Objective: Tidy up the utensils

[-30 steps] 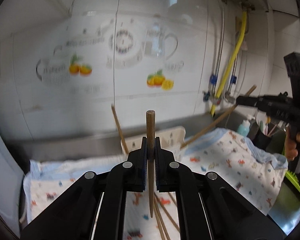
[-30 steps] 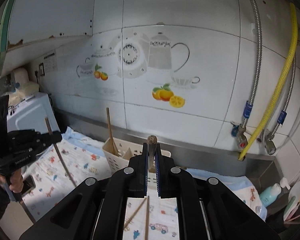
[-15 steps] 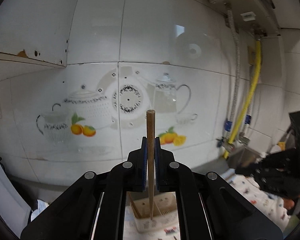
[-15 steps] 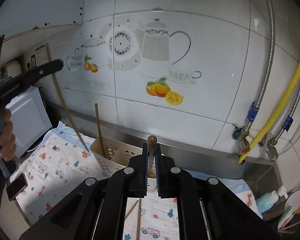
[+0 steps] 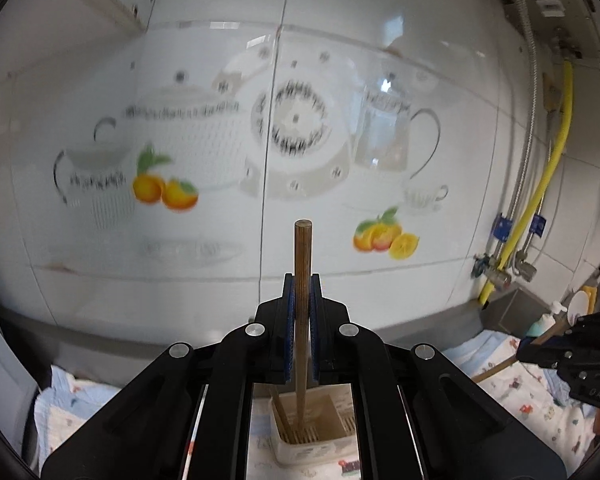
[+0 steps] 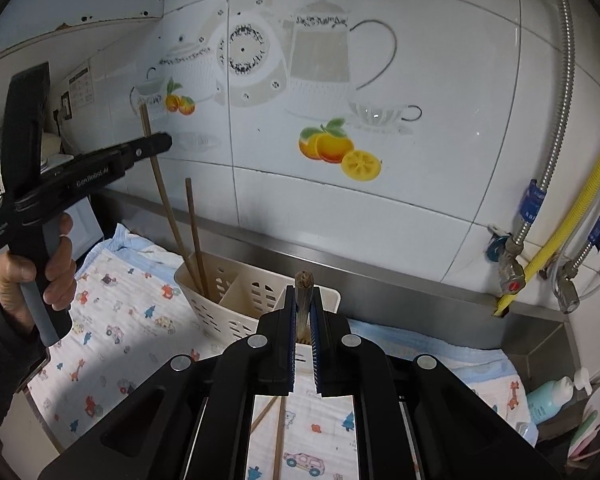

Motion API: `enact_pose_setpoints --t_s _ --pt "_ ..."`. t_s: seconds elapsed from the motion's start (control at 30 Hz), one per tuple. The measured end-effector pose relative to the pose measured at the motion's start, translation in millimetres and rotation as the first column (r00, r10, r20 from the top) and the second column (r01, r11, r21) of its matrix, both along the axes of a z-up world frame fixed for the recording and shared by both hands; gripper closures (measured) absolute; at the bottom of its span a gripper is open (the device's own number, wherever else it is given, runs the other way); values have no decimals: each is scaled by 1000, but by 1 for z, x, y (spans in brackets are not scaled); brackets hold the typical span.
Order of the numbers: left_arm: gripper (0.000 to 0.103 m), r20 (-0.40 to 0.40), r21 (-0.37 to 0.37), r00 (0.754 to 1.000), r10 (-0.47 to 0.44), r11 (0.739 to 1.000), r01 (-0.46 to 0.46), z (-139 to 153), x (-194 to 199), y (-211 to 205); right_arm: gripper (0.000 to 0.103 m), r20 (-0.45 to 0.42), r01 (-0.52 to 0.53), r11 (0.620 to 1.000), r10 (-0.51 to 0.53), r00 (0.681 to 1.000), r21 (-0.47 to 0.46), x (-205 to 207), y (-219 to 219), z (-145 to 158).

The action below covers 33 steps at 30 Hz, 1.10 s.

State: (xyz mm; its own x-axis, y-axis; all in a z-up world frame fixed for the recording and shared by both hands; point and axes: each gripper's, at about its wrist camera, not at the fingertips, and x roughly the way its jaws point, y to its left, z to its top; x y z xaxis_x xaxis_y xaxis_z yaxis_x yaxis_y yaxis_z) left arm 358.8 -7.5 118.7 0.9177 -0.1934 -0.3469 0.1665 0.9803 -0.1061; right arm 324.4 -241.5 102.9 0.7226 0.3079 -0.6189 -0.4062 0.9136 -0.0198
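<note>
Up close, the left gripper (image 5: 302, 312) has its jaws pinching a wooden chopstick (image 5: 301, 320) held nearly upright. The chopstick's lower tip dips into the left compartment of a cream slotted utensil basket (image 6: 240, 304), where a second chopstick (image 6: 196, 236) already leans against the basket's wall.

From the right wrist view, a hand (image 6: 40, 276) grips the left gripper's grey handle, and that held chopstick slants down into the basket's left end. The right gripper (image 6: 304, 320) has its jaws pinching another chopstick (image 6: 303, 292), seen end on, just before the basket's right side.

Two more chopsticks (image 6: 278, 436) lie on a white cloth with cartoon animals and cars (image 6: 132, 344) spread over the counter. Behind the basket rises a tiled wall with teapot and orange decals (image 6: 324, 144). A yellow hose (image 6: 560, 224) runs down at the right.
</note>
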Motion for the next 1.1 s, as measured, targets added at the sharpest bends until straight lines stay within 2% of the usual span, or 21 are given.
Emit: enact_pose_setpoints --t_s 0.13,0.33,0.43,0.5,0.57,0.77,0.8,0.83,0.87,0.9,1.1 --pt "98 -45 6 999 -8 1000 8 -15 6 1 97 -16 9 1000 -9 1000 6 4 -1 -6" --pt "95 -71 11 997 -9 1000 9 -24 7 2 96 -18 18 1000 -18 1000 10 8 0 -11" --pt "95 -61 12 998 -17 1000 17 -20 4 2 91 -13 24 999 -24 1000 22 8 -1 -9" --pt "95 -52 12 998 -26 1000 26 -16 -1 3 83 1 29 999 -29 1000 27 5 -3 -7" --pt "95 -43 19 999 -22 1000 23 -11 -7 3 82 11 32 999 -32 999 33 2 -5 -4" --pt "93 -24 13 999 -39 999 39 -1 -38 9 82 36 38 998 -40 999 50 -20 -11 2" --pt "92 -27 16 999 -41 999 42 -2 -46 10 81 40 38 998 -40 998 54 -26 -12 2" --pt "86 -29 18 999 -42 999 42 -4 -52 10 81 41 37 998 -39 998 59 -31 -13 1" --pt "79 -32 19 999 -39 999 40 -6 -60 11 81 41 34 997 -37 998 66 -38 -14 -1" --pt "77 -37 19 998 -41 999 42 -9 -68 12 80 42 34 997 -37 998 68 -43 -14 -3" --pt "77 -85 8 994 -70 997 71 -37 -110 18 79 26 30 997 -32 999 76 -81 -15 -30"
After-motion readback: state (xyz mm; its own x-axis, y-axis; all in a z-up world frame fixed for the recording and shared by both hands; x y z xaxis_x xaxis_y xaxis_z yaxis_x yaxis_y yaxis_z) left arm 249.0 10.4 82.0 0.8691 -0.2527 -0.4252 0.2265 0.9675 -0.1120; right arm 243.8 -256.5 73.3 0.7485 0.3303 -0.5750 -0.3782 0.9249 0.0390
